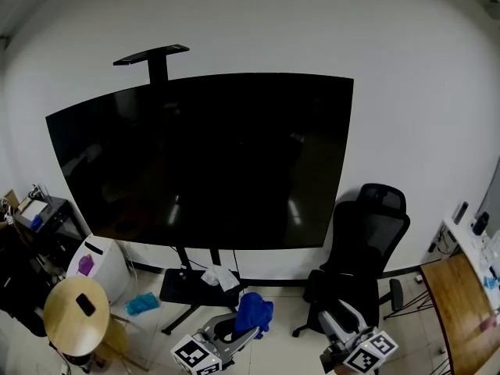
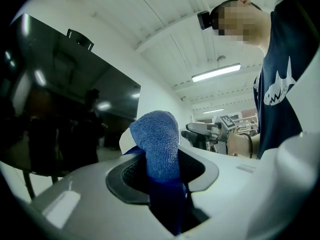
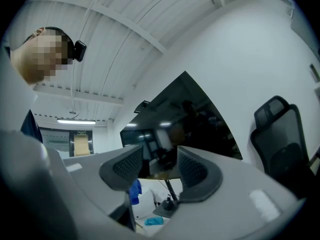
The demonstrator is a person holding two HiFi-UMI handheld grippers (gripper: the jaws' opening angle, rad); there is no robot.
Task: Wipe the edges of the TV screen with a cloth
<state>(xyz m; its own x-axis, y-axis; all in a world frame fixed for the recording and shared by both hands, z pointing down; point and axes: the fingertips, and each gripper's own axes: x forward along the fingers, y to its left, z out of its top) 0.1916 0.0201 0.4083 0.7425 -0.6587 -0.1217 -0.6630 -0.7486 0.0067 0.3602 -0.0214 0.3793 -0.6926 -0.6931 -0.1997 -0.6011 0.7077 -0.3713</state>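
Between my left tongs (image 2: 161, 176) the blue cloth (image 2: 157, 139) is pinched tight, its folded end poking forward as a wiping pad. Right tongs (image 3: 160, 169) gape, nothing in them; I judge them spare. Both hang low, below the TV screen (image 1: 203, 162), clear of it. Open wall surrounds its top and left edges. An office chair (image 1: 363, 248) crowds its bottom right corner, and the stand (image 1: 187, 287) sits under its bottom edge.

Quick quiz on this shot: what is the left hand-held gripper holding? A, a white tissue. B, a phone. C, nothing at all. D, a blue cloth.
D: the left gripper view shows the blue cloth clamped between the closed jaws of the left hand-held gripper.
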